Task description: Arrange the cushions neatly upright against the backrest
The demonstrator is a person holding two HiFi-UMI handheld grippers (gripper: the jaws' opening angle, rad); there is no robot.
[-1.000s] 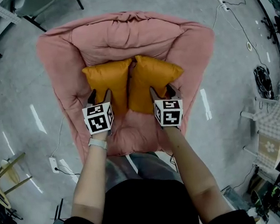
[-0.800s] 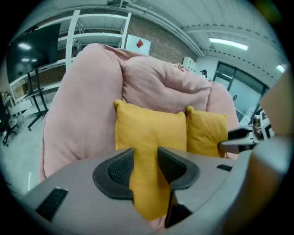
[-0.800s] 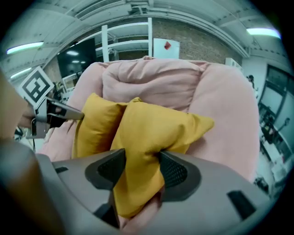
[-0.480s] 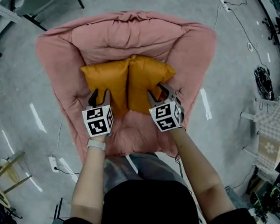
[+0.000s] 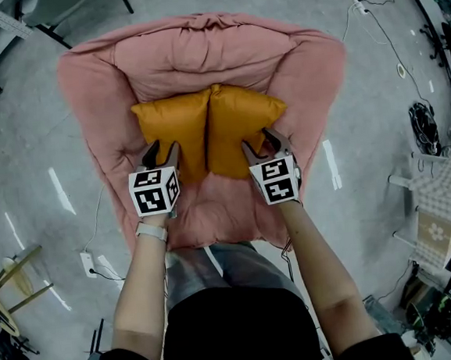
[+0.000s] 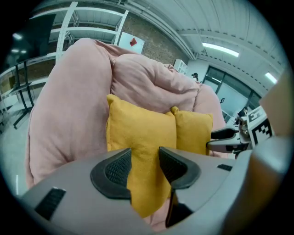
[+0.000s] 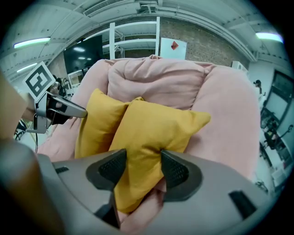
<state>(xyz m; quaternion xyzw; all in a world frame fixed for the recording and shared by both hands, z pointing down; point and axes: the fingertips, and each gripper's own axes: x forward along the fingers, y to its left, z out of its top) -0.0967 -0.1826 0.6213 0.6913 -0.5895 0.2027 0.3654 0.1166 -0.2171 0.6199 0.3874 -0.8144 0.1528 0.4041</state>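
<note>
Two mustard-yellow cushions stand side by side, touching, against the backrest (image 5: 199, 56) of a pink padded armchair. My left gripper (image 5: 162, 149) is shut on the lower edge of the left cushion (image 5: 175, 129); its pads (image 6: 118, 167) press the fabric (image 6: 138, 133) from both sides. My right gripper (image 5: 261, 141) pinches the lower edge of the right cushion (image 5: 240, 123), with yellow fabric (image 7: 151, 124) bulging between its pads (image 7: 173, 170). Both pairs of jaws have just been easing slightly wider with the cushions still between them. Each gripper view shows the other gripper to its side.
The armchair's thick pink side rolls (image 5: 91, 124) flank the cushions, and its seat (image 5: 213, 212) lies under the grippers. Grey floor surrounds it, with a power strip and cable (image 5: 86, 263) at the left, and a small table with a checked cloth (image 5: 439, 203) at the right.
Both grippers have closed in on the cushions' lower edges. The right gripper rolled to one side and back. The right cushion now stands straighter, closer against the left one.
</note>
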